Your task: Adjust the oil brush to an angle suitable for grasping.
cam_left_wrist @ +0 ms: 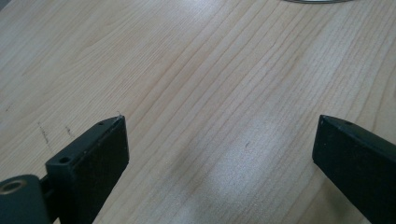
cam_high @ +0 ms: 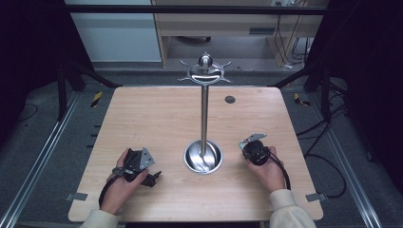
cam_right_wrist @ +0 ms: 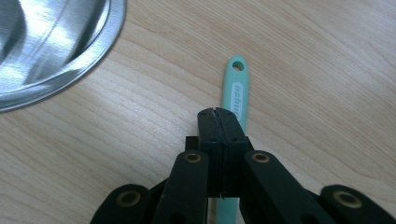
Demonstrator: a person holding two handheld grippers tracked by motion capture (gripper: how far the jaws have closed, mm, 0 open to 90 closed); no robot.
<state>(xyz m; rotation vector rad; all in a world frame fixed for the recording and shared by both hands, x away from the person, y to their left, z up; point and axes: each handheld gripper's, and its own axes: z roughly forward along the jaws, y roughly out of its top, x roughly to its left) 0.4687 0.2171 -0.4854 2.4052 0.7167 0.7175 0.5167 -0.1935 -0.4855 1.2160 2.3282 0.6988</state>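
Note:
A mint-green tool handle (cam_right_wrist: 236,88) with a hanging hole at its end lies flat on the wooden table (cam_high: 157,118). My right gripper (cam_right_wrist: 217,112) is over it, jaws pressed together pad to pad; the handle runs beneath them and out past the tips. Whether the tips pinch the handle I cannot tell. In the high view the right gripper (cam_high: 254,152) sits just right of the metal stand's round base (cam_high: 191,163). My left gripper (cam_high: 153,178) rests near the front left, and in its own view (cam_left_wrist: 219,126) the jaws stand wide apart over bare wood.
A tall steel pole (cam_high: 204,114) rises from the dish-shaped base (cam_right_wrist: 60,46) to a hooked top (cam_high: 205,71) at the table's far side. A small dark disc (cam_high: 230,99) lies beyond it. The base rim (cam_left_wrist: 317,1) edges into the left gripper view.

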